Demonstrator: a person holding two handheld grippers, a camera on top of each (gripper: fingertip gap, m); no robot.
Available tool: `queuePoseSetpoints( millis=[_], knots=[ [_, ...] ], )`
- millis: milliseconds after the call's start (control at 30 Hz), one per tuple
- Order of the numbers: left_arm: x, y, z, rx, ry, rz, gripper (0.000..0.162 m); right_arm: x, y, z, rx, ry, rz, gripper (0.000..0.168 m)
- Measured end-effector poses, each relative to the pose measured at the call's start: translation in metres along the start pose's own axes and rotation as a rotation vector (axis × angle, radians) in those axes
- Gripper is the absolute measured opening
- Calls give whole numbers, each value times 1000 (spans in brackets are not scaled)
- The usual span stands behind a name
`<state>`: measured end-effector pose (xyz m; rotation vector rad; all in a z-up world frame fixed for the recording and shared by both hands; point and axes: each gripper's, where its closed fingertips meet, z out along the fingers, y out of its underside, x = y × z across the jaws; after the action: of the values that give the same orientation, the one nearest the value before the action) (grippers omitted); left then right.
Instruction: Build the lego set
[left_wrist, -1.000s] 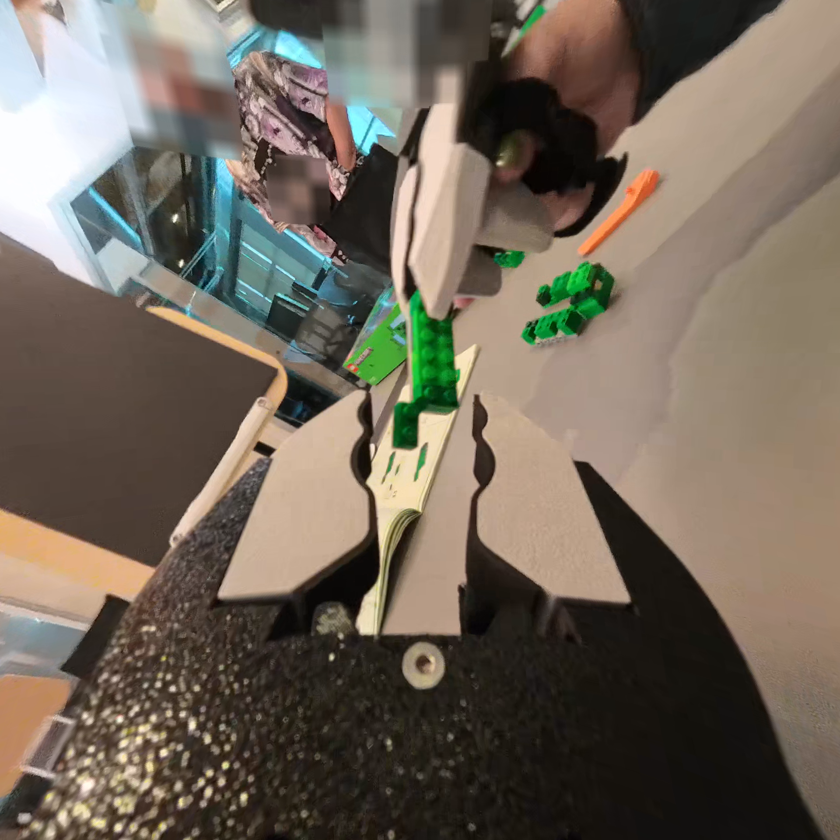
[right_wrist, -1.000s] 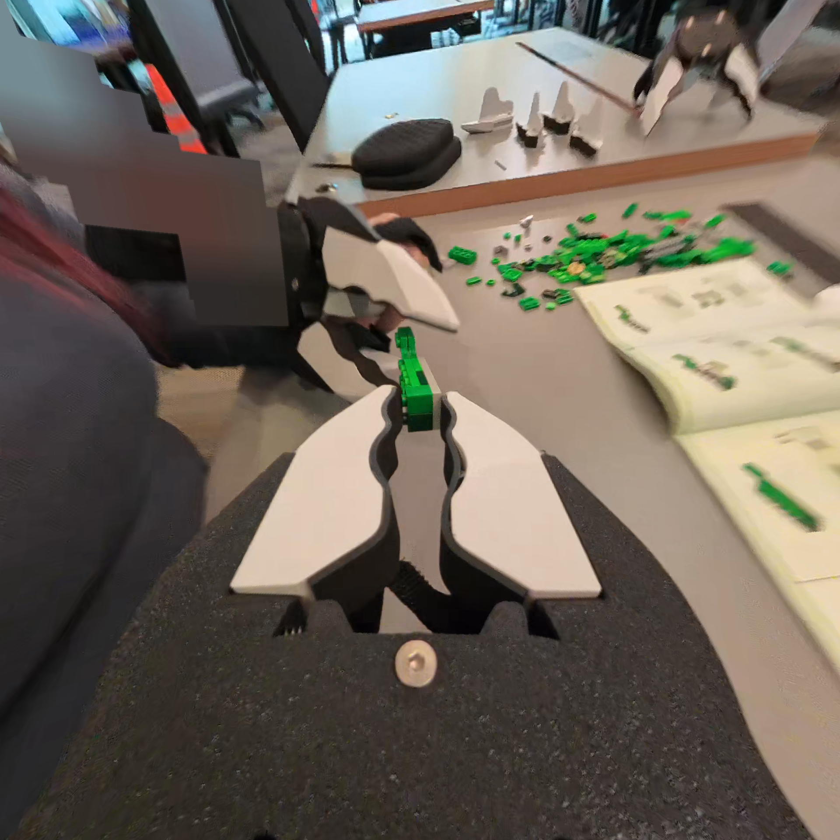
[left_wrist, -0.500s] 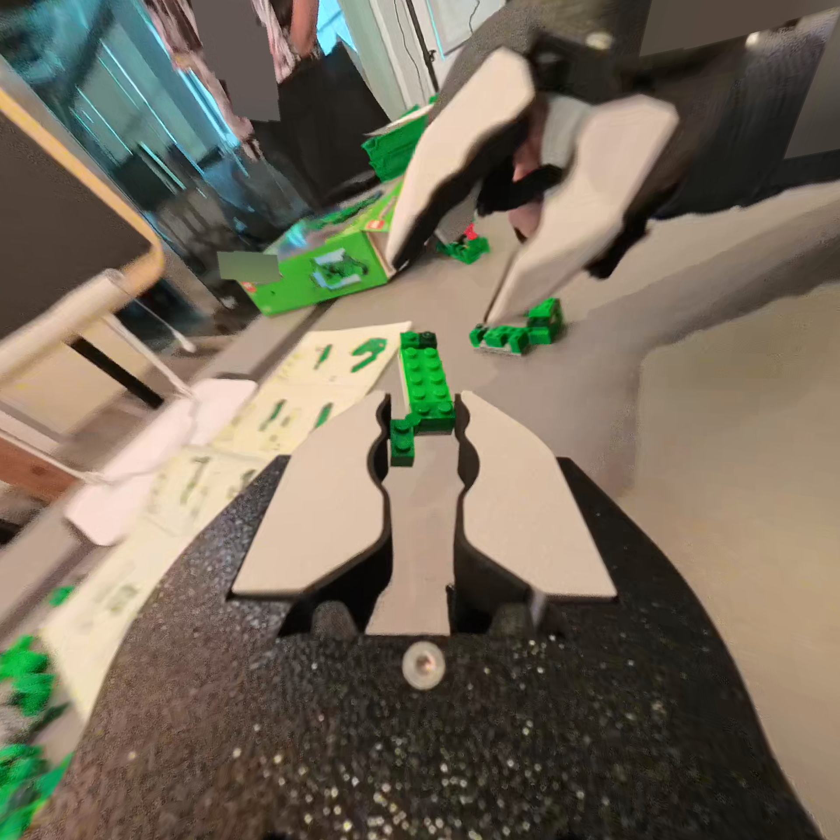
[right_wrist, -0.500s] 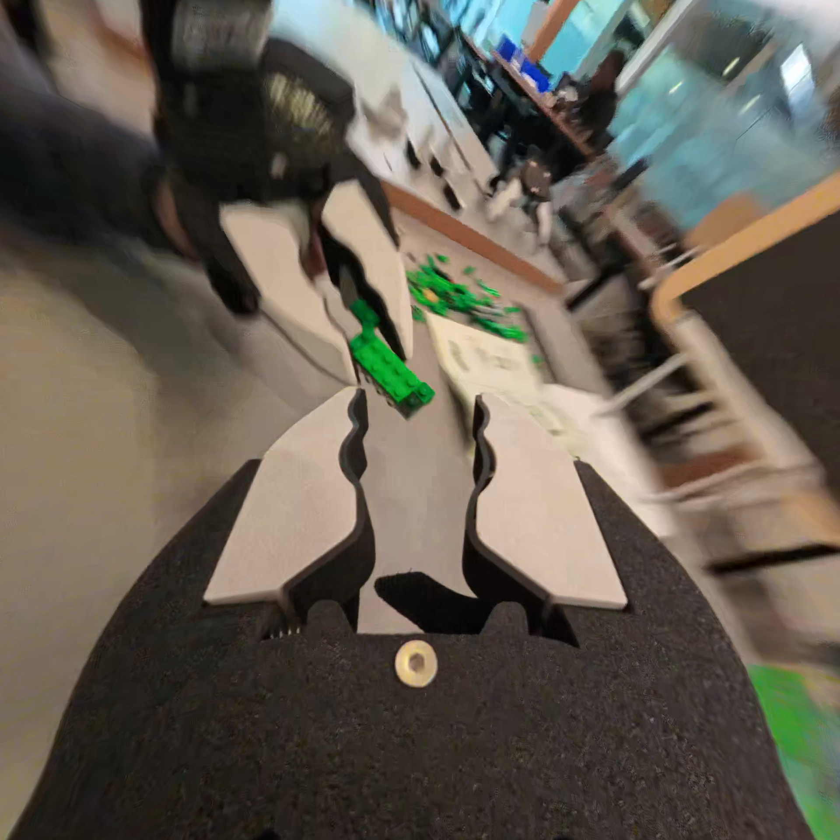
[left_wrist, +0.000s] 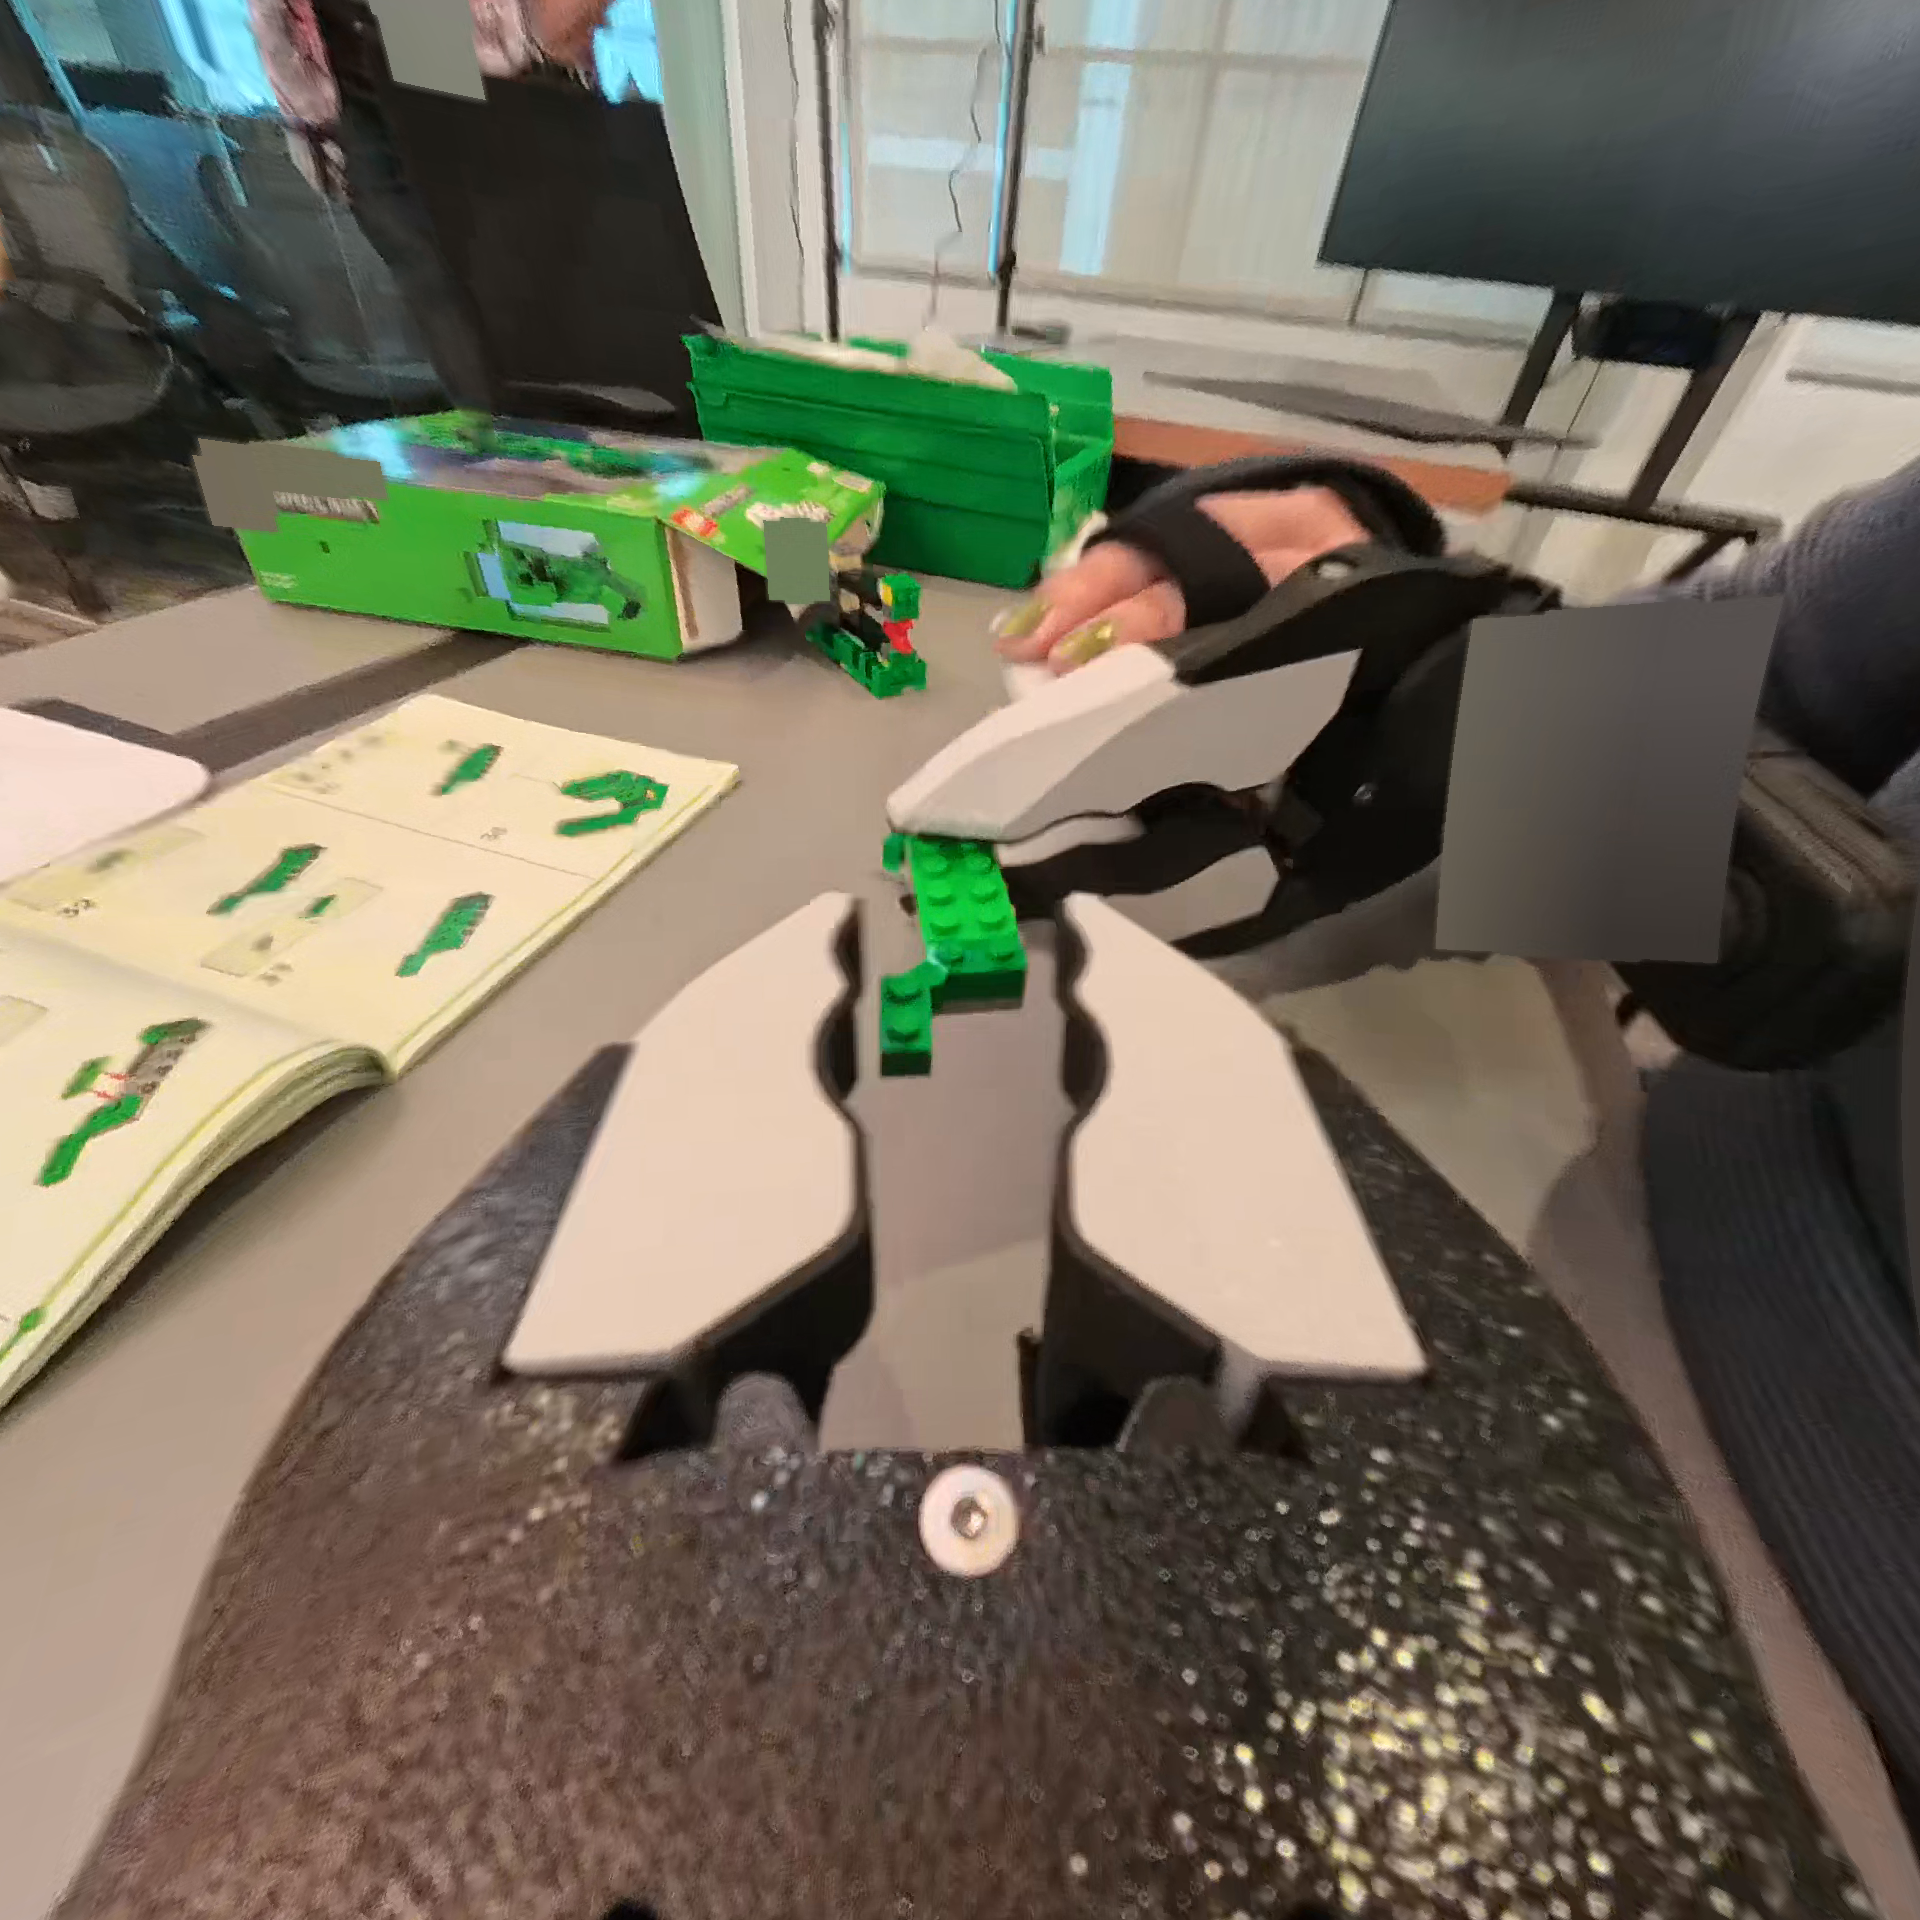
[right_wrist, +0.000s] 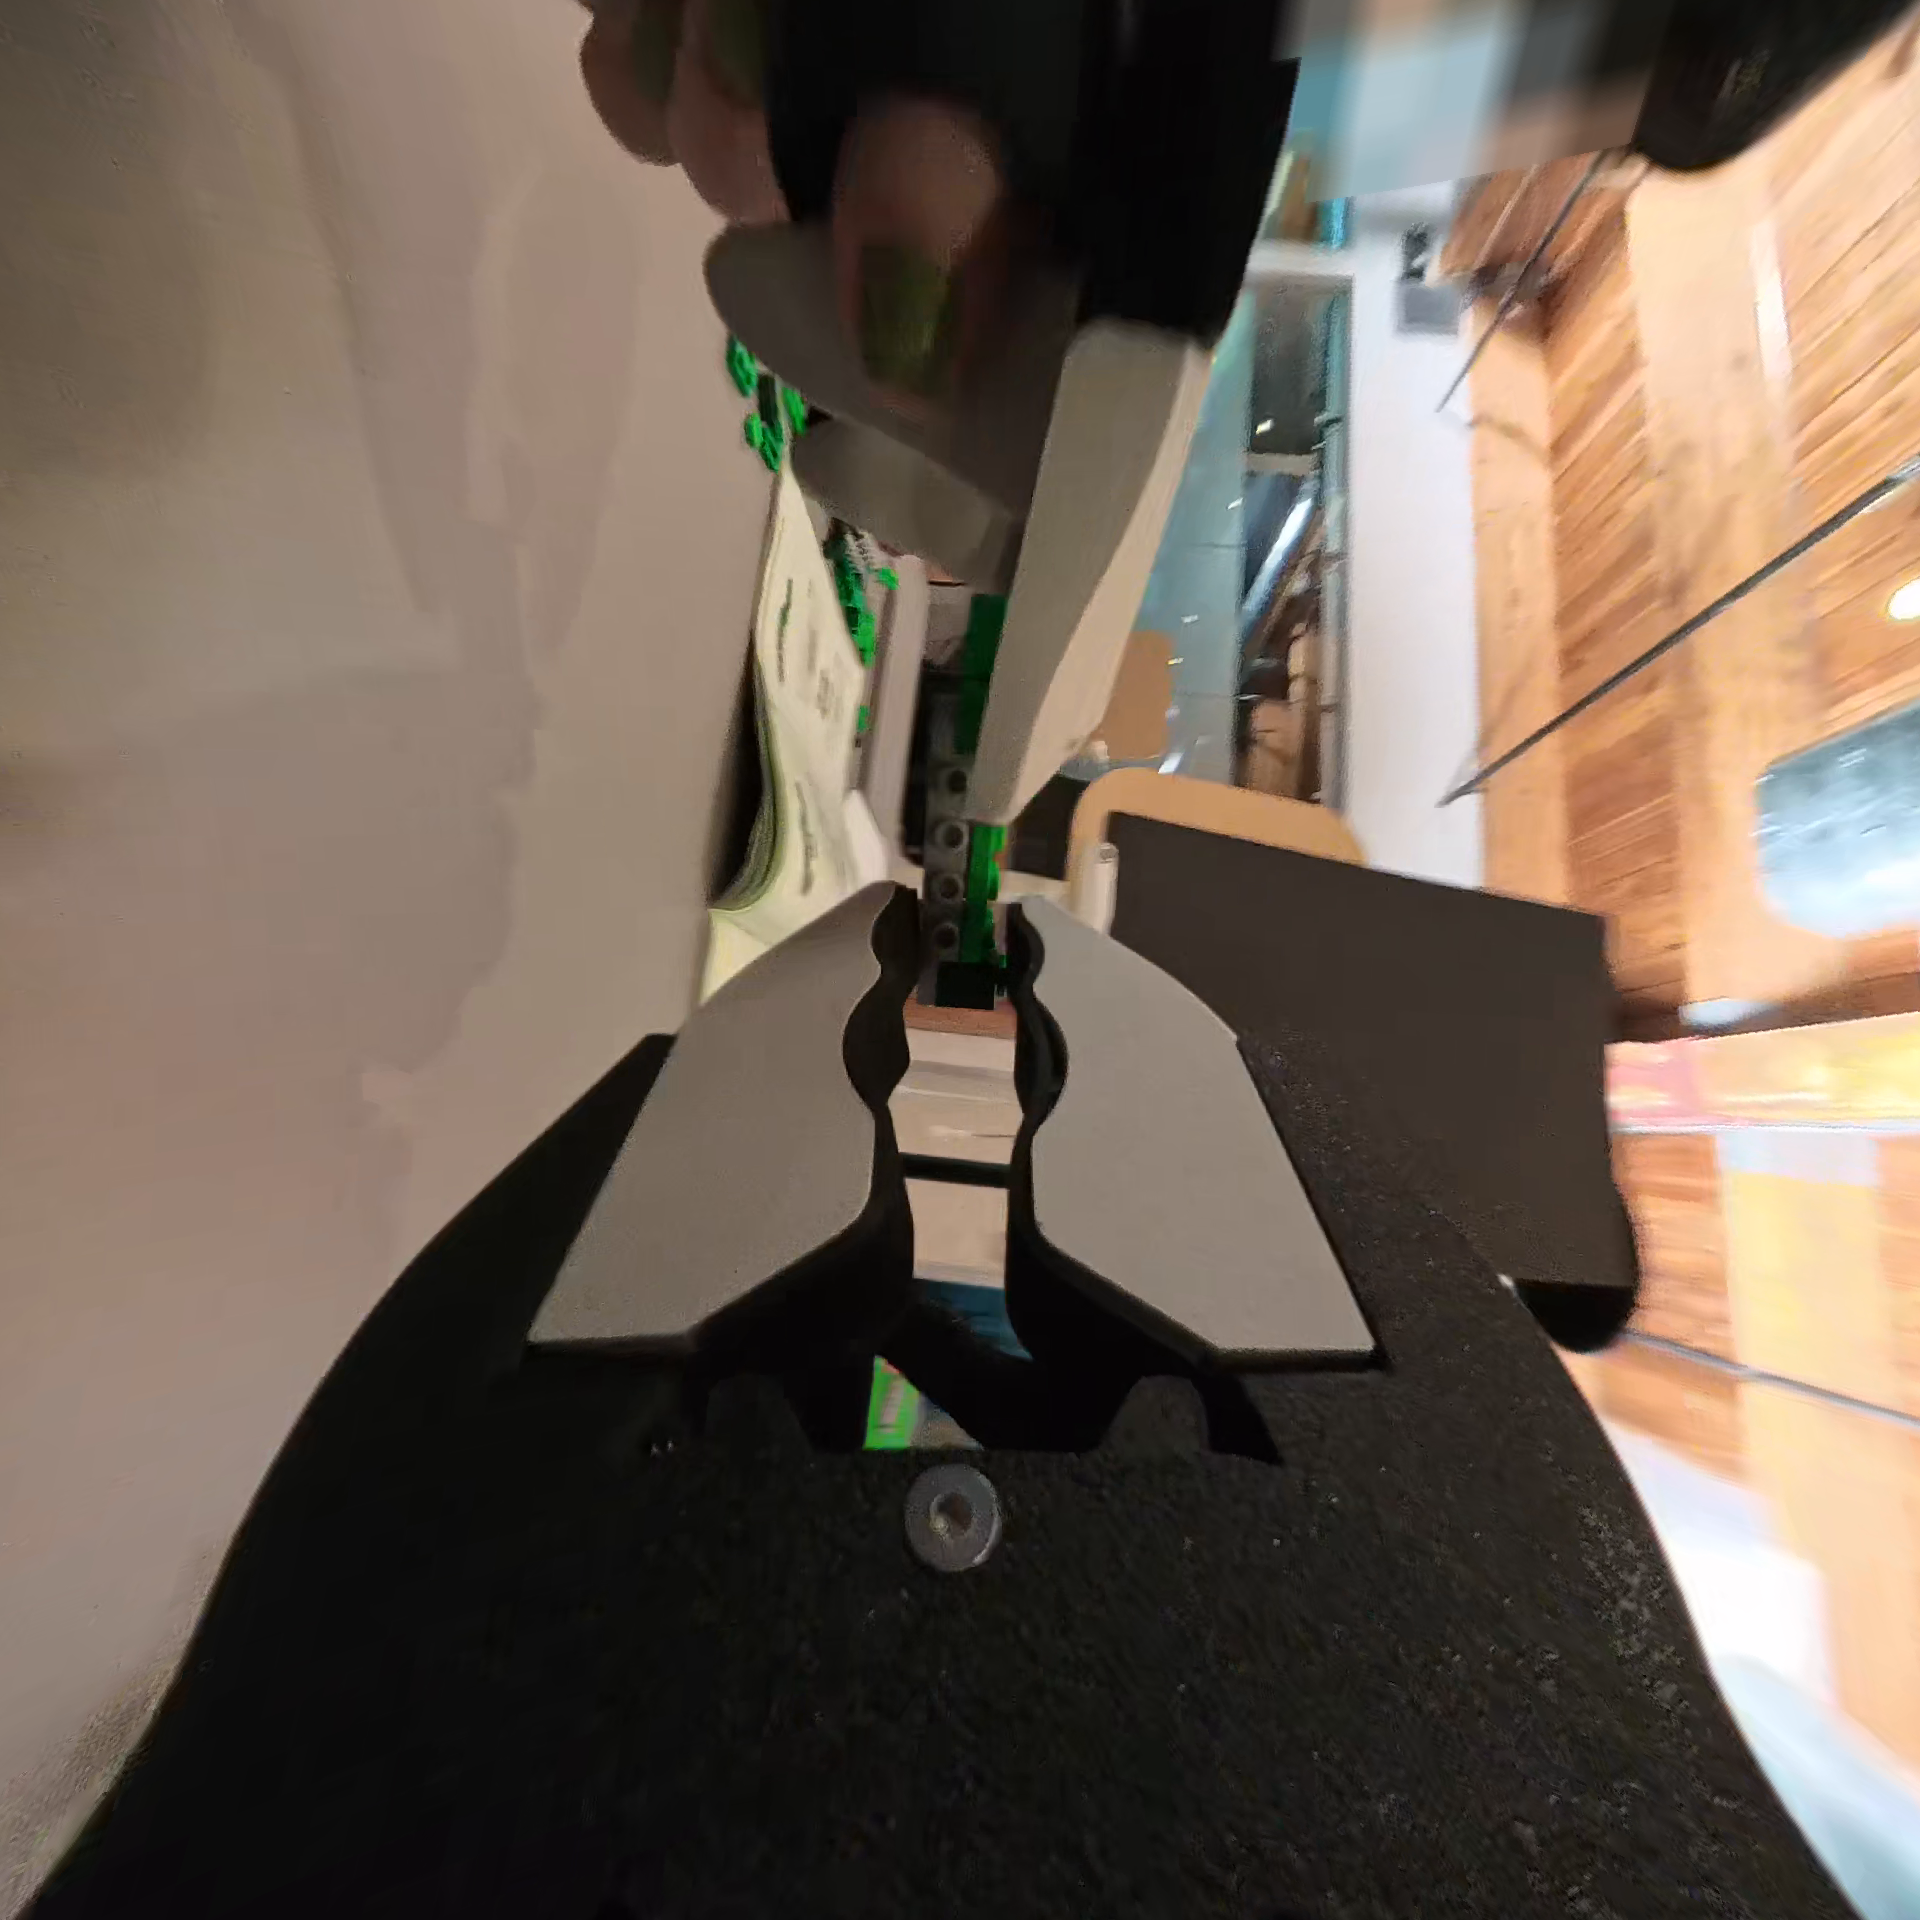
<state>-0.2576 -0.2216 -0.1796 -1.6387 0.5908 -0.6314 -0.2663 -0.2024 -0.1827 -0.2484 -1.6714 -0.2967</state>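
Observation:
A long green lego assembly (left_wrist: 961, 920) with a small green piece at its near end lies between the tips of my left gripper (left_wrist: 961, 914). The left jaws stand a little wider than the assembly, with thin gaps on both sides. My right gripper (left_wrist: 920, 826) reaches in from the right and is shut on the assembly's far end. In the right wrist view my right gripper (right_wrist: 958, 920) pinches the assembly (right_wrist: 977, 883) edge-on. The left gripper's fingers (right_wrist: 1081, 499) come down over it from above. Whether they touch it there is hidden.
An open instruction booklet (left_wrist: 312, 914) lies left on the grey table (left_wrist: 208, 1403). Behind it are a green set box (left_wrist: 499, 551), a second green box (left_wrist: 904, 447) and a small built model (left_wrist: 873, 644). Loose green bricks (right_wrist: 764, 405) lie beyond the booklet (right_wrist: 810, 675).
The right gripper, open half a second ago, has closed on the assembly's far end. The left jaws have widened slightly around it. Both views have swung.

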Motion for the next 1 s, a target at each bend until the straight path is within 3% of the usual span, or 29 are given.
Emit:
queuePoseSetpoints(
  millis=[100,167,233,333,500,633,767,867,900,1000],
  knots=[
    [-8,-7,-5,4,-100,107,60,-1,8,2,-16,-95,149,15],
    [-11,-3,-5,-30,-145,167,62,1,8,2,-17,-124,177,15],
    [-4,0,0,-37,-86,107,64,4,6,3,-14,-96,132,15],
    [-3,1,3,-19,-48,34,50,2,2,5,-9,-65,59,15],
    [2,-8,-2,45,-38,78,13,0,-2,5,-3,-55,48,15],
    [-3,-8,-2,43,-66,49,45,4,2,7,-20,-29,40,15],
    [-9,-5,-1,18,-106,43,54,4,1,8,-18,-20,17,15],
    [-20,-3,-3,1,-175,42,78,9,3,8,-22,4,22,15],
    [-21,-3,-3,2,-176,42,79,10,4,7,-22,8,27,15],
    [-13,-2,-1,4,-118,36,61,11,0,5,4,11,20,15]
  ],
)
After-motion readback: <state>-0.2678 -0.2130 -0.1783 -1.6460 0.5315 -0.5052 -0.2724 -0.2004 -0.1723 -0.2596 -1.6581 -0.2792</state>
